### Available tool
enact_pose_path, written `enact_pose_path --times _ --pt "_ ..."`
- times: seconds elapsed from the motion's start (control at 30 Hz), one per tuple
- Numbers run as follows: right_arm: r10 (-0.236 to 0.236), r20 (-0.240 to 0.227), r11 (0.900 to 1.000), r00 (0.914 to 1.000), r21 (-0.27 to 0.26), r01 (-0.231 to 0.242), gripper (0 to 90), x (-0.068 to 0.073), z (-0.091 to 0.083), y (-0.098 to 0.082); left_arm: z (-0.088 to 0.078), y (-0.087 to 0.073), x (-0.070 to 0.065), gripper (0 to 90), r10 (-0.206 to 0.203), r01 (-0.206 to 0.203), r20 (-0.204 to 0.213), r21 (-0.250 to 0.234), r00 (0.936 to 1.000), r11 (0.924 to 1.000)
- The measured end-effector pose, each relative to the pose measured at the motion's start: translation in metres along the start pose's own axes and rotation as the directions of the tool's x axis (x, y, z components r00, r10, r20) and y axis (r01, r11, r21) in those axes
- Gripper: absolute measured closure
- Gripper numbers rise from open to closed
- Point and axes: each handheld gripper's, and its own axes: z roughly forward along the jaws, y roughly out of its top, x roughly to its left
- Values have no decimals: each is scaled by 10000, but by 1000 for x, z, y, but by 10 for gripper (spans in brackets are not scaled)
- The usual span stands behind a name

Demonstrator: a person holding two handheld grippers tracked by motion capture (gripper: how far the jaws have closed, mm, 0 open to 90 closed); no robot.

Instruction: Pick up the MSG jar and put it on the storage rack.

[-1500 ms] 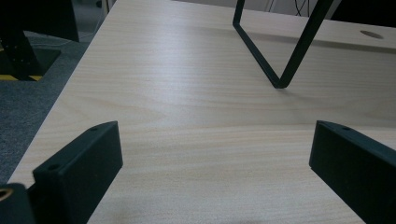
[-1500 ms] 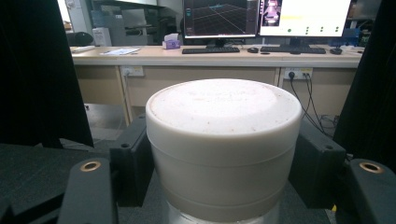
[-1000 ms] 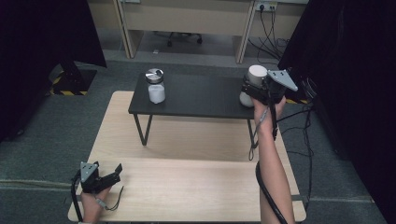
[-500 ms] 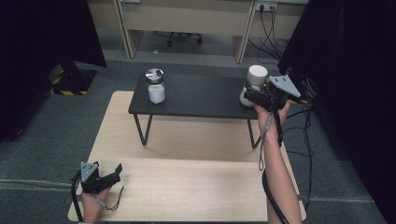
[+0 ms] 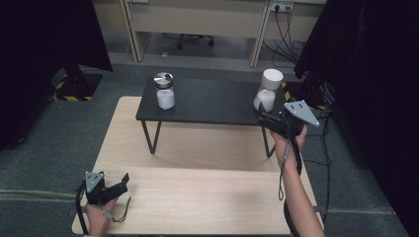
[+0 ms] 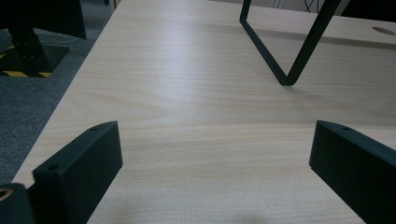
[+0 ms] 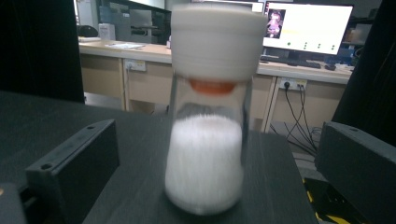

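Currently I'm holding the right gripper just in front of the white-capped jar, which is standing upright near the right end of the black bench. Its fingers are spreading wide on either side of the jar, gripping nothing. I'm resting the left gripper on the wooden bench, fingers gaping and empty. A metal-lidded jar is sitting at the far left.

White-capped jar: motion-blurred in right gripper view, outline soft, base near the bottom edge. Left hand cut by high view's bottom edge. Monitor text too small to read.
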Motion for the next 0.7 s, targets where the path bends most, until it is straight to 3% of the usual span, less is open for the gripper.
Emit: enact_pose_path --times 0.23,0.5,0.7 --pt "208 124 9998 9997 -42 -207 3 -3 -18 -29 0 0 0 17 80 -80 28 29 10000 10000" --pt "849 372 9964 9957 -16 -849 3 -2 -41 -77 1 1 -1 17 125 -126 21 64 9999 9999" --pt "433 471 9980 9980 445 -454 3 0 -55 -108 1 1 -1 17 152 -152 16 94 9999 9998"
